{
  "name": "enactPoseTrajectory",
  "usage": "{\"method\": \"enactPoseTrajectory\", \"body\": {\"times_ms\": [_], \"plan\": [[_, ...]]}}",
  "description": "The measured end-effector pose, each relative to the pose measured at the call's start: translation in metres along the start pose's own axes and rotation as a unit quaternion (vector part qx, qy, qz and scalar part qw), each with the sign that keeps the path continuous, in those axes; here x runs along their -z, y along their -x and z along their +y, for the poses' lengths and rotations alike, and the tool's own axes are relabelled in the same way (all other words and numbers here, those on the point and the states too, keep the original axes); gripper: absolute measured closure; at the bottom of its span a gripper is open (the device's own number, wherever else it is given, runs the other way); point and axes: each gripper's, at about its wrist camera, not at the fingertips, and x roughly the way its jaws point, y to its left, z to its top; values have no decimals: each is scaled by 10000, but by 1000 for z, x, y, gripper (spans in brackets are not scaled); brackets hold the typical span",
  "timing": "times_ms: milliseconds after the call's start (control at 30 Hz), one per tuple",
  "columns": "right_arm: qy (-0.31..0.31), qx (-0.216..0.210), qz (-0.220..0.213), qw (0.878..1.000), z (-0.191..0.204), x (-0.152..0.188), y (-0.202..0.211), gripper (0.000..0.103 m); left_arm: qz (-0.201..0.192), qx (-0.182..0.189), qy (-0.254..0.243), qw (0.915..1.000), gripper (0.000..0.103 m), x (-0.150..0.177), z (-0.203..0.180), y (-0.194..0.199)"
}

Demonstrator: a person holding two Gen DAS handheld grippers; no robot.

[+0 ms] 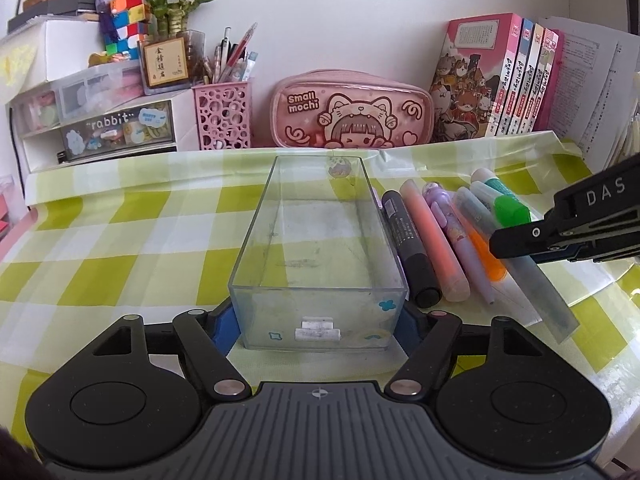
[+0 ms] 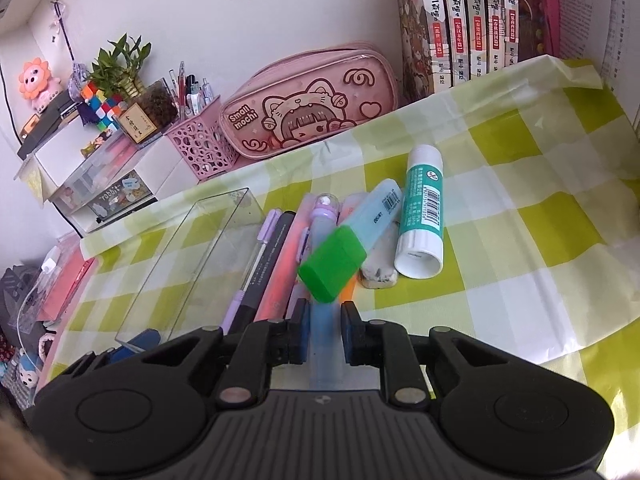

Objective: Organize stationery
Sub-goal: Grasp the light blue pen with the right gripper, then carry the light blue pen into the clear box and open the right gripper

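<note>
A clear plastic box (image 1: 320,256) stands empty on the checked cloth; my left gripper (image 1: 320,320) is shut on its near end. Right of it lie a black marker (image 1: 408,244), a pink highlighter (image 1: 434,240), a purple pen (image 1: 460,236) and an orange highlighter (image 1: 486,256). My right gripper (image 2: 325,336) is shut on a pale blue highlighter with a green cap (image 2: 332,264), lifted above the pile; it also shows in the left wrist view (image 1: 532,276). A glue stick (image 2: 422,212) and an eraser (image 2: 380,256) lie beside it.
A pink pencil case (image 1: 352,110), a pink pen holder (image 1: 224,116), white drawers (image 1: 100,128) and books (image 1: 500,80) line the wall at the back. The green and white checked cloth (image 2: 520,216) spreads to the right.
</note>
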Motion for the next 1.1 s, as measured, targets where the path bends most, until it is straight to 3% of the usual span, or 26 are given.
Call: {"method": "enactPoseTrajectory", "body": {"times_ms": [267, 700, 933, 1100], "plan": [[-450, -366, 98, 9983, 4, -15, 1, 83, -14, 113, 9, 9999, 30, 0, 2, -1], [-1261, -1159, 403, 9844, 33, -52, -20, 83, -30, 173, 34, 9998, 30, 0, 3, -1], [-1642, -948, 1095, 9757, 50, -65, -68, 83, -37, 195, 48, 9998, 30, 0, 3, -1], [-1537, -496, 1216, 9794, 63, -65, -88, 83, -36, 212, 46, 9998, 30, 0, 3, -1]]}}
